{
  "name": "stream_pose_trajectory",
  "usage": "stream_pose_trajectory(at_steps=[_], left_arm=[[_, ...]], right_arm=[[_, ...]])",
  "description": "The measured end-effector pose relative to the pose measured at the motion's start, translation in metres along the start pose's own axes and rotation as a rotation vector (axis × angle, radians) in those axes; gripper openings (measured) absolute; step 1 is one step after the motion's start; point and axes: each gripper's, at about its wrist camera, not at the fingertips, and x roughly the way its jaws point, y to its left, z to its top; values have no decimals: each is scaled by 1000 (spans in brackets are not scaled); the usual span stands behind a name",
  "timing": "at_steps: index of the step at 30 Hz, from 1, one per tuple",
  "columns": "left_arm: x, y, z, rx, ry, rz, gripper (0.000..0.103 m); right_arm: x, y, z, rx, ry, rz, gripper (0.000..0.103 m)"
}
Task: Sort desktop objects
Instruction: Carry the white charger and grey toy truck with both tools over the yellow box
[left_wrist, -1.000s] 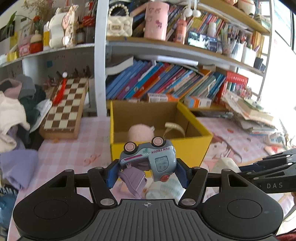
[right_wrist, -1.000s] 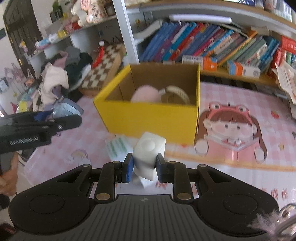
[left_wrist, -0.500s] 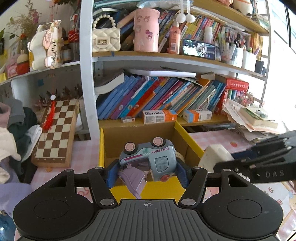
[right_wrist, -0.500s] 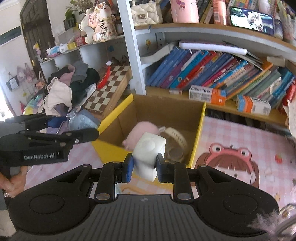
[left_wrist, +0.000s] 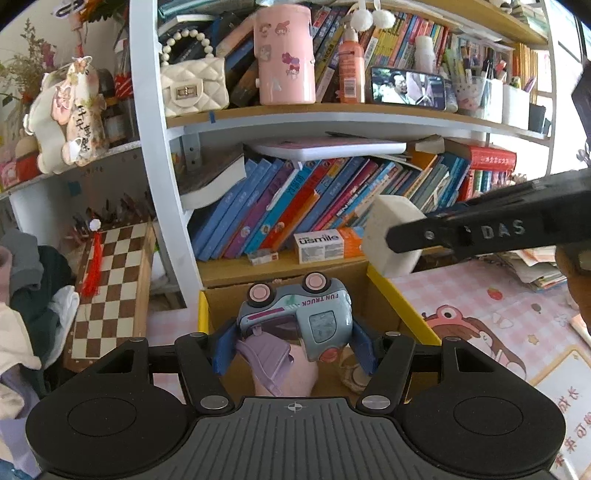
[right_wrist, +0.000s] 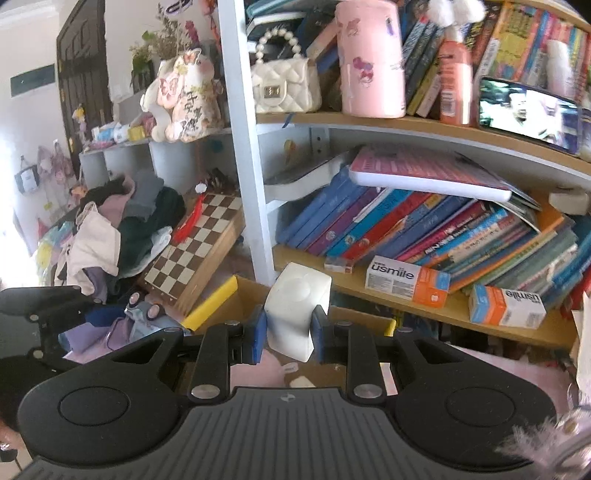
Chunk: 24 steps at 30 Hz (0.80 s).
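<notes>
Both grippers, left (left_wrist: 293, 341) clamped on a blue plastic toy truck (left_wrist: 295, 315) and right (right_wrist: 287, 338) on a white rounded block (right_wrist: 295, 310), should be lowered inside the yellow cardboard box (left_wrist: 402, 302) before anything is released.

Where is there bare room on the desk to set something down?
Bare pink mat lies right of the yellow box, bordered by the paper stack. A narrow strip lies between box and chessboard. The left edge, with clothes, is crowded.

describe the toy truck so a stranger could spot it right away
Find the yellow box below the shelf of leaning books. Over its opening, the left gripper clamps the toy truck: pale blue, wheels up, pink hubs, "FUN TRUCK" on its side, unlike the plain white block nearby.
</notes>
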Motion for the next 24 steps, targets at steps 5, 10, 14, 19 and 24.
stream_pose_trajectory(at_steps=[5,10,14,19,24], left_arm=[[20,-6,-6,17,54,4,63],[42,-14,-17,24,116,5,63],[60,-19,-23,37,160,9,63],[82,-26,-32,48,230,5,63],[96,-32,-39,56,278,4,63]], right_arm=[[29,-3,2,-55,72,37,24],[62,-5,-1,-106,136,68,24],[97,-2,-8,-148,212,93,24],[139,0,-19,-203,302,90,24],[164,-3,-28,-241,356,83,24]])
